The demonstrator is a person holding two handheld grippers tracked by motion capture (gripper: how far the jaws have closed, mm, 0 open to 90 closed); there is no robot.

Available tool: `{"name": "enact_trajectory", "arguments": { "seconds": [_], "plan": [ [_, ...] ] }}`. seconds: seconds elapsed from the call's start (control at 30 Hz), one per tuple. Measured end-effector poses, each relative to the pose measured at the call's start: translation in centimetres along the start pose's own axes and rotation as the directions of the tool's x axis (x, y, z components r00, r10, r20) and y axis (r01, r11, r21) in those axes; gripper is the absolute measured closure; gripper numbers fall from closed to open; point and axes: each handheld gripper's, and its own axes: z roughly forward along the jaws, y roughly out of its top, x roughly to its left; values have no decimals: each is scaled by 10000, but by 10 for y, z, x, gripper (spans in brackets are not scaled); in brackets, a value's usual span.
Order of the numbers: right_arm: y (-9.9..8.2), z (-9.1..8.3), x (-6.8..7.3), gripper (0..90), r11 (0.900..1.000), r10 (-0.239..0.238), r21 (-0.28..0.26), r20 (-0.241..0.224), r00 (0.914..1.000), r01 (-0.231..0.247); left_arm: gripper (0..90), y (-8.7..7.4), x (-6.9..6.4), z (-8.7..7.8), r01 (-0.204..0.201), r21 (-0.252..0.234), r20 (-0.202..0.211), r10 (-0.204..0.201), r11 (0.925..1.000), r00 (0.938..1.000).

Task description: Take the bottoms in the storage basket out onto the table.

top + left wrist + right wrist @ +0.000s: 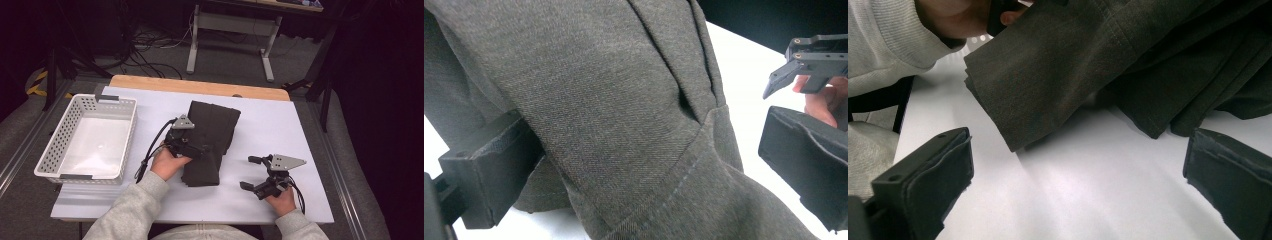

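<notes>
A dark grey folded garment (210,135) lies in the middle of the white table (275,125). My left gripper (200,150) reaches into its left edge, just above its near end. In the left gripper view the cloth (624,115) bulges between the wide-apart jaws of that gripper (649,170); the right-hand jaw stands clear of the cloth, so it is open. My right gripper (250,172) rests low on the bare table to the right of the garment, open, with nothing between its jaws (1078,185). The garment's hem (1048,85) lies just ahead of it.
A white perforated basket (127,135), with nothing in it, stands at the table's left side. A wooden board's edge (200,86) shows behind the white top. Beyond the table are a desk frame (192,45) and floor cables. Bare tabletop lies right of the garment.
</notes>
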Motion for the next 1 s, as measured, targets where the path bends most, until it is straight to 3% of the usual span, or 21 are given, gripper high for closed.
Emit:
{"name": "enact_trajectory", "arguments": {
  "seconds": [0.17,0.8,1.0],
  "plan": [
    [0,0,0,5,10000,17,-10,-12,10000,-17,0,2,-1,-7,-93,-129,-163,91,9999,9998],
    [0,0,-1,5,10000,83,-17,37,10000,-82,6,-3,-3,-48,-754,-542,-9,755,9957,9971],
    [0,-1,-1,5,10000,92,-36,28,10000,-92,4,-12,3,-63,-467,-819,-52,464,9955,9989]
  ]
}}
